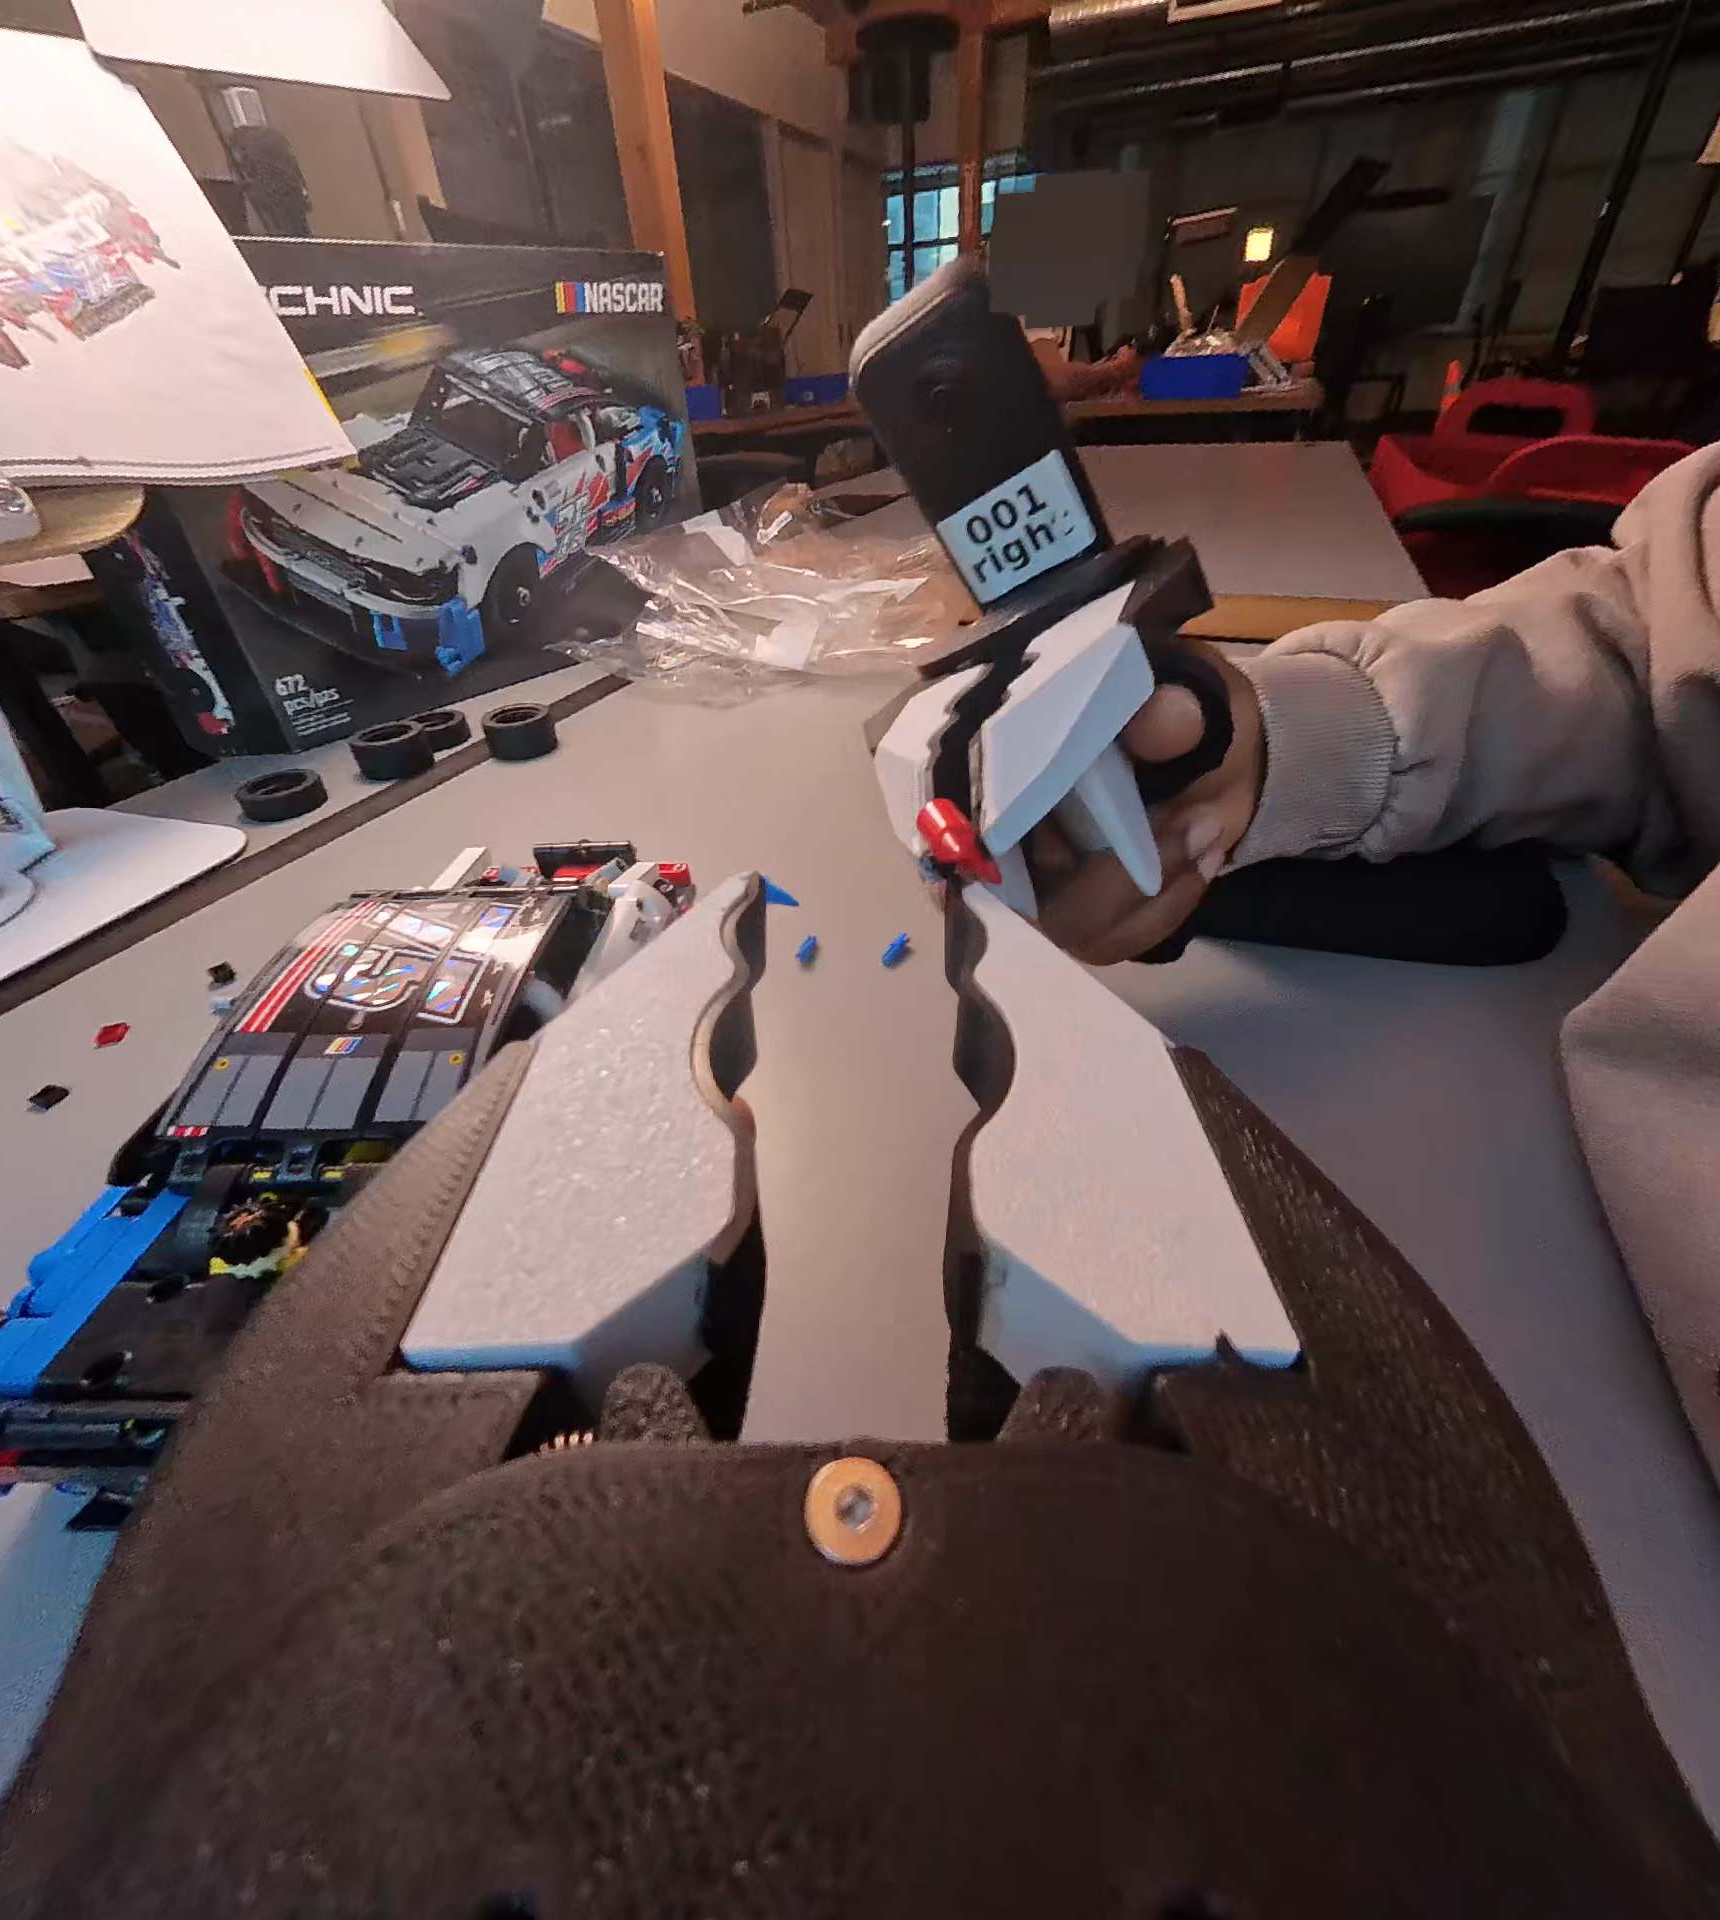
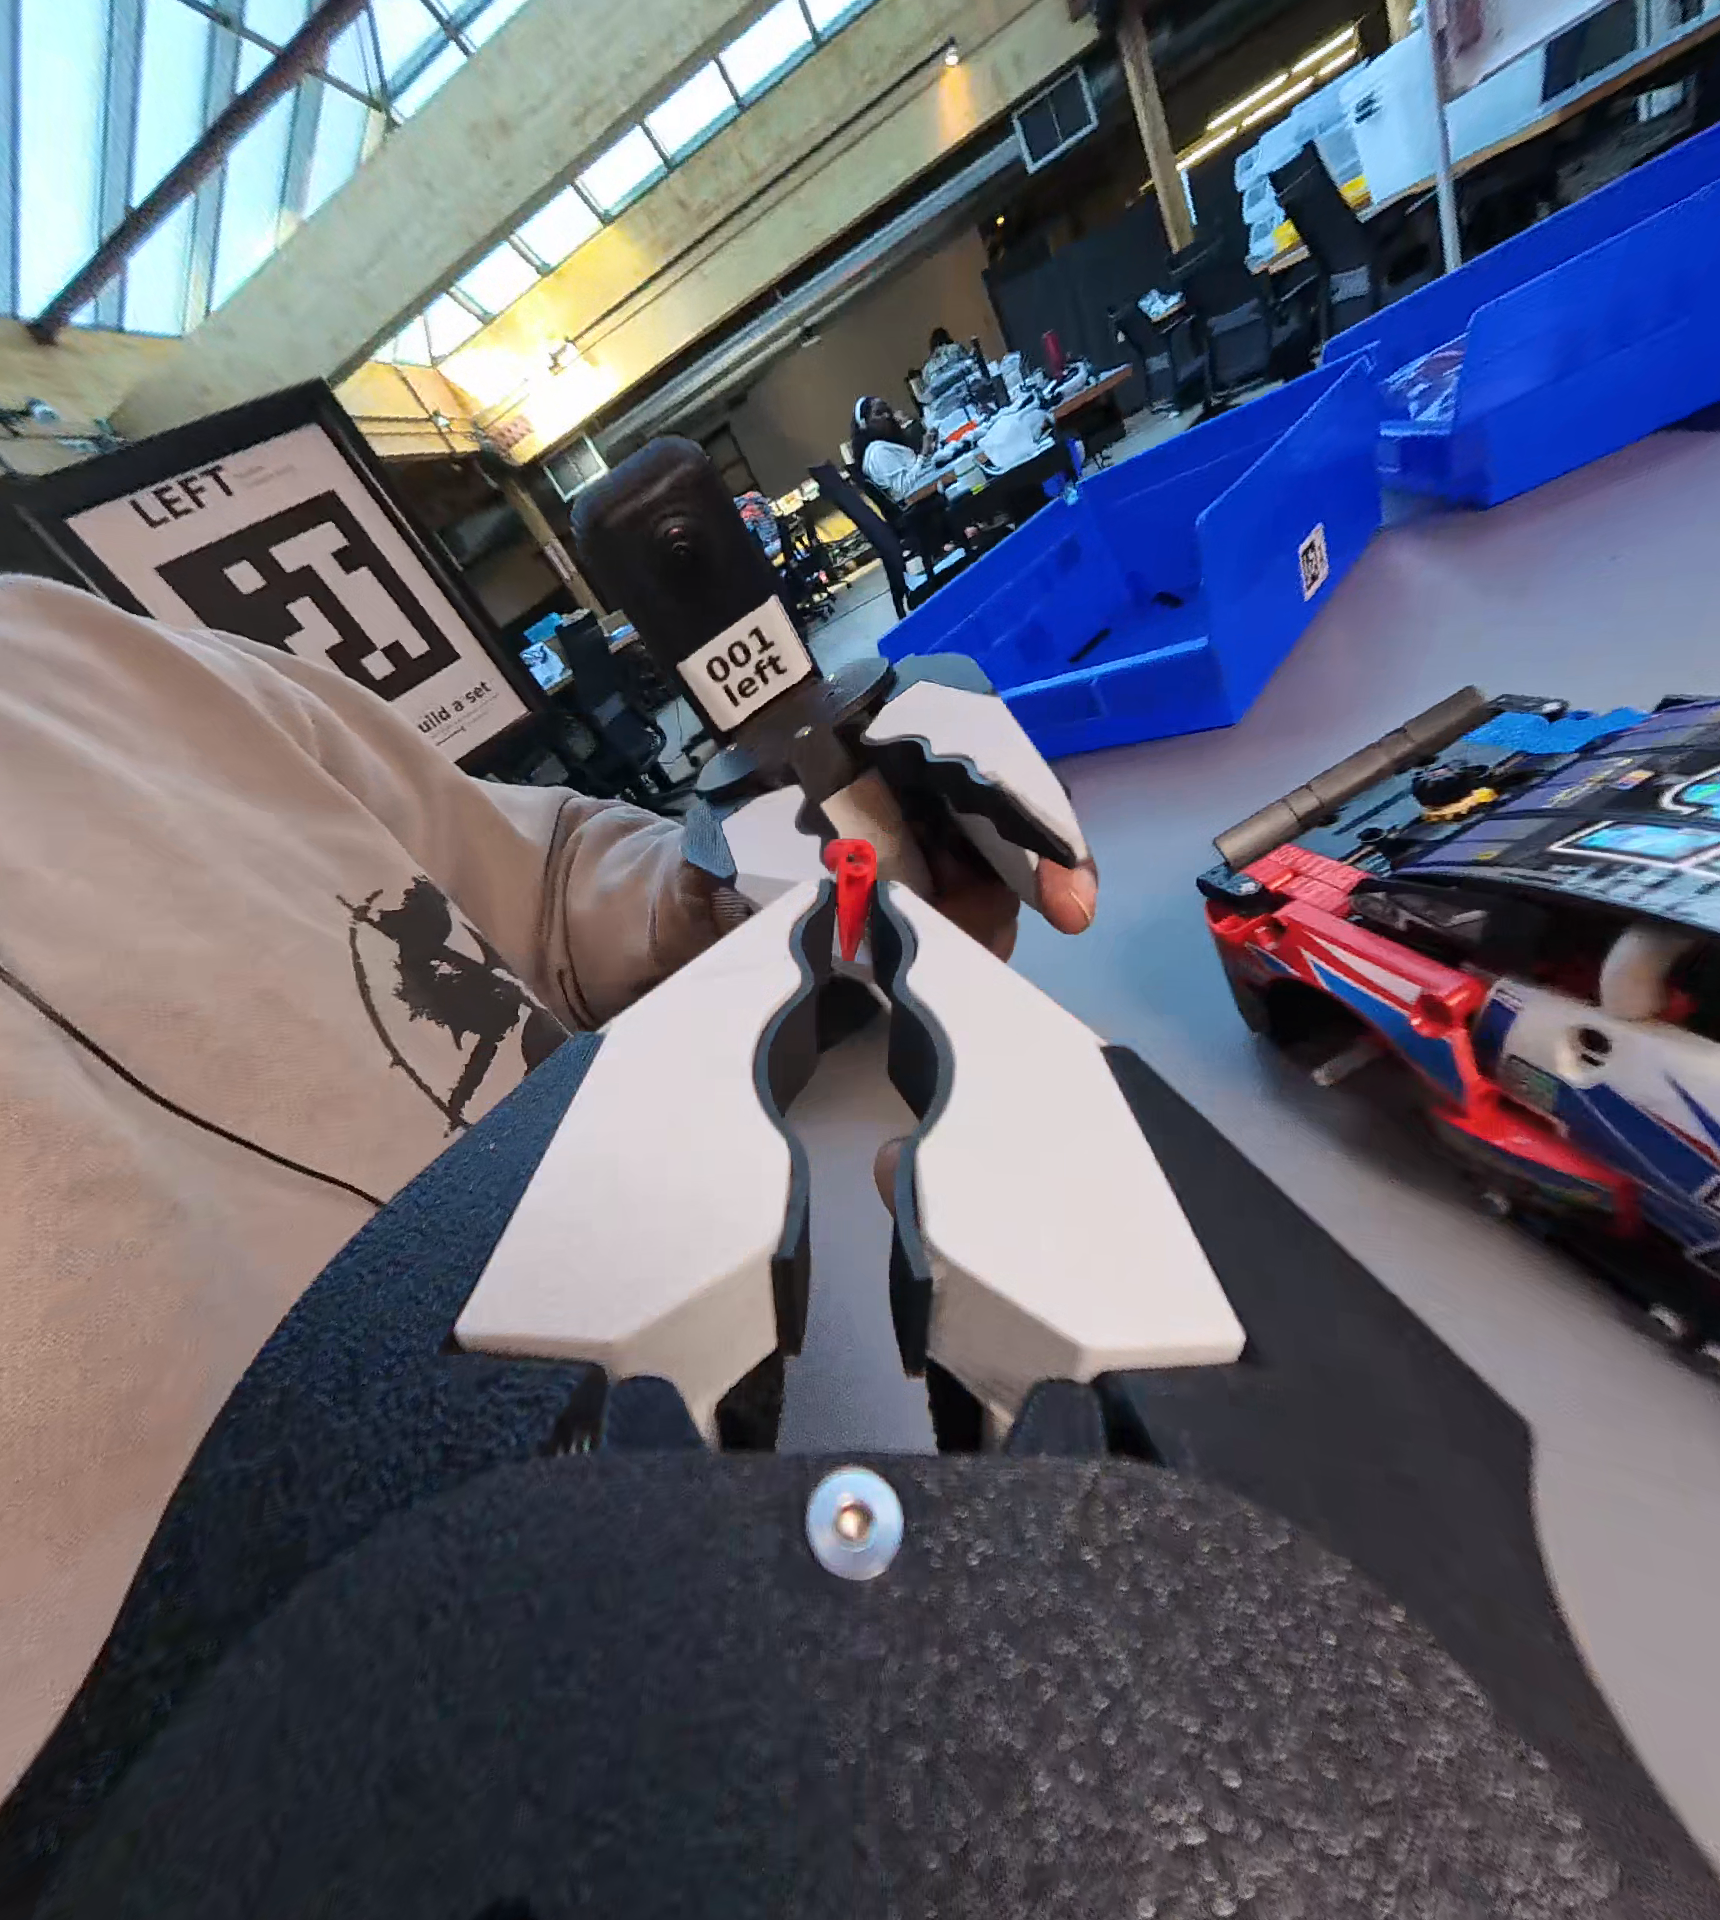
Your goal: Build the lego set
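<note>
The partly built race car (image 1: 368,997) lies on the grey table (image 1: 731,790), left of my left gripper (image 1: 856,914), which is open and empty just above the table. My right gripper (image 2: 851,904) is shut on a small red pointed piece (image 2: 848,862). In the left wrist view it (image 1: 944,868) holds the red piece (image 1: 951,831) just beyond my left gripper's right fingertip. Three small blue pieces (image 1: 807,948) lie on the table past my left fingertips. In the right wrist view the car (image 2: 1562,935) sits to the right, and a left finger (image 2: 981,769) shows behind the red piece.
The set's box (image 1: 482,468), several black tyres (image 1: 388,748) and empty plastic bags (image 1: 773,603) lie at the back. An instruction booklet on a stand (image 1: 87,291) is at the left. Small red and black pieces (image 1: 113,1032) lie left of the car. Blue trays (image 2: 1251,582) stand behind it. My two grippers' fingertips are within a few centimetres of each other.
</note>
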The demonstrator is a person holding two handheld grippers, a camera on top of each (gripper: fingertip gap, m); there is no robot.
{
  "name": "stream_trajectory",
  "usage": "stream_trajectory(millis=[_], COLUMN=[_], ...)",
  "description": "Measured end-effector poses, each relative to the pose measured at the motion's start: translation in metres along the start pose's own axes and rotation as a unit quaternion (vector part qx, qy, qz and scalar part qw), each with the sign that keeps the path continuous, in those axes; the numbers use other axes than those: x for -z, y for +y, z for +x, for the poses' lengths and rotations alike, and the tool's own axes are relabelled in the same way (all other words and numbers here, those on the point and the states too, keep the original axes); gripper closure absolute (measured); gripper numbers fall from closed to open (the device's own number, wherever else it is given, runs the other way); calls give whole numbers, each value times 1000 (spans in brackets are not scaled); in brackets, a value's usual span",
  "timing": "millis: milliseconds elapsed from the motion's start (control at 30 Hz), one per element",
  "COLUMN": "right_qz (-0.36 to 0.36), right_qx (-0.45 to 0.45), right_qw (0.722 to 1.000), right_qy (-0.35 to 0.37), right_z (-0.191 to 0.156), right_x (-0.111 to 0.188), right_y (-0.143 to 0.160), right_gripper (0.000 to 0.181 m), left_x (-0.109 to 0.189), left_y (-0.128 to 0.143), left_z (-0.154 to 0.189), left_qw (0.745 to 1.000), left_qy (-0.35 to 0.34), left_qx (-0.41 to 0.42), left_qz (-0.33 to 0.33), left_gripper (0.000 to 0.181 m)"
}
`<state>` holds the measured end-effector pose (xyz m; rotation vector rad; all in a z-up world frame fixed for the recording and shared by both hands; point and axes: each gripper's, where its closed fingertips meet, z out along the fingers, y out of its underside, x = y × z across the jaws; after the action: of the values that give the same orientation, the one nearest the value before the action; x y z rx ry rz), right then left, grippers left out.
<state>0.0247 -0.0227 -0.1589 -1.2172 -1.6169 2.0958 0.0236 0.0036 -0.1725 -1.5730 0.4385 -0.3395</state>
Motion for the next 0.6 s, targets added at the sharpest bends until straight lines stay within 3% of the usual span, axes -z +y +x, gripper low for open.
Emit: stream_trajectory(millis=[200, 533, 600], right_qz=[28, -10, -26], right_qx=[-53, -59, -52], right_qw=[998, 998, 998], right_qy=[-24, -22, -1], right_z=[4, 10, 17], right_x=[5, 7, 8], right_y=[-4, 10, 15], right_gripper=[177, 178, 178], left_x=[2, 1, 0], left_y=[-7, 5, 7], left_z=[14, 14, 21], left_qw=[999, 999, 997], left_qy=[39, 53, 73], left_qx=[8, 10, 9], left_qz=[23, 0, -4], left_gripper=[174, 167, 153])
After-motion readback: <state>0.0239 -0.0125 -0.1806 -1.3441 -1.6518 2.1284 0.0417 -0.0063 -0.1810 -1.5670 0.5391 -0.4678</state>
